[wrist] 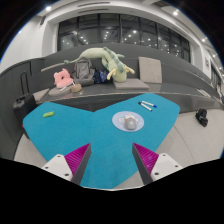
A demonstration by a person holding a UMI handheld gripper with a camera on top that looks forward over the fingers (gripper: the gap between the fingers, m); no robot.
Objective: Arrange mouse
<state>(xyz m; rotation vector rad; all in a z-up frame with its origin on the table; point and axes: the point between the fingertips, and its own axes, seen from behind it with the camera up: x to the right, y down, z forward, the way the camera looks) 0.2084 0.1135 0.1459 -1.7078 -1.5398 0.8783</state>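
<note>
Gripper (113,160) spread wide, nothing between fingers, magenta pads (78,158) facing inward. Small whitish rounded mouse (128,121) sits on teal mat (70,135), just ahead and slightly right of fingers, apart from them.

Step judged: approach for grasp. Advice: swing right, centre mouse between fingers, descend level, close gently on sides.

No legible brands or writing.

Far: green plush toy (108,62) on grey sofa (150,70).

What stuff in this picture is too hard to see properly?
All in the gripper view:
- Mouse on the teal mat, beyond the open gripper: too small to show buttons or which way it faces.
- Small item at the mat's far edge: too small to name.
- Dark thing beside the mat: too small.
- Plush toys behind: blurred, overlapping.
</note>
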